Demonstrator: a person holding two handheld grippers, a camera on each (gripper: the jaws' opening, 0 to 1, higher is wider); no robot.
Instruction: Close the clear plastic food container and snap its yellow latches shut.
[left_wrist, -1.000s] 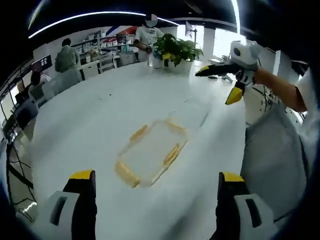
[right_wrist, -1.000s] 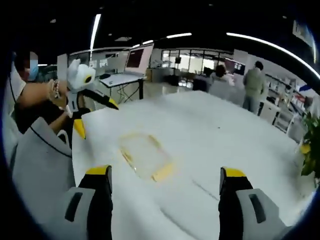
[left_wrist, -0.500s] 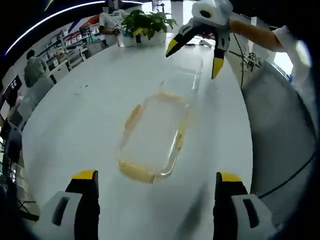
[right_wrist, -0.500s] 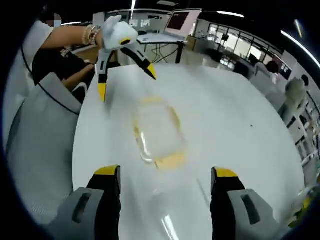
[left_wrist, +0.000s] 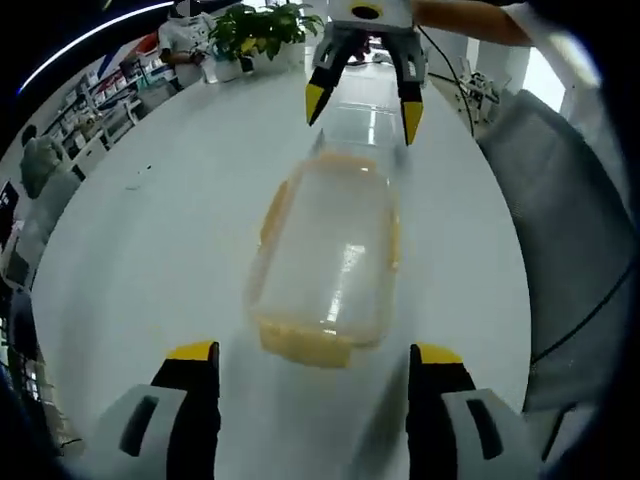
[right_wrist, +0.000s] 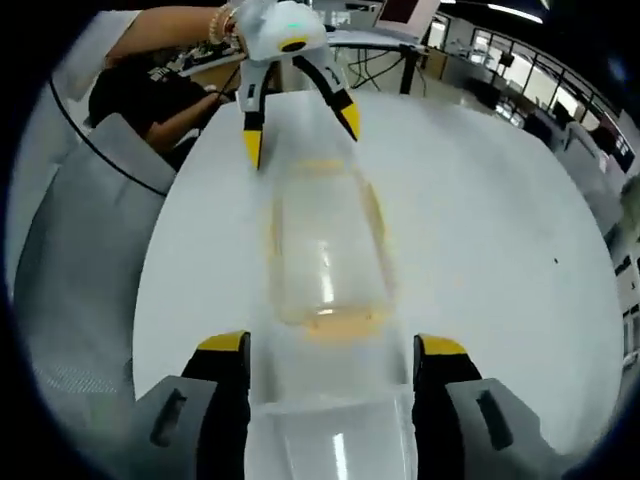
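A clear plastic container (left_wrist: 330, 255) with yellow latches on its ends and sides lies on the white table (left_wrist: 150, 230); in the right gripper view the container (right_wrist: 325, 245) lies lengthwise ahead. My left gripper (left_wrist: 313, 358) is open, its jaws on either side of the container's near yellow latch, apart from it. Opposite it, my right gripper (left_wrist: 363, 110) is open at the far end. A clear lid (right_wrist: 330, 400) lies flat between the right gripper's (right_wrist: 332, 345) jaws; contact is unclear. The left gripper (right_wrist: 300, 135) faces me across the container.
A potted plant (left_wrist: 255, 25) and people stand at the table's far side. A grey chair (left_wrist: 555, 230) sits at the table's curved edge; the same grey chair (right_wrist: 80, 260) appears beside a person's arm (right_wrist: 165, 25). Open table surface lies on both sides of the container.
Both views have moved in close and lined up with the container's long axis. The two grippers now face each other at its ends. Both jaw pairs have narrowed slightly.
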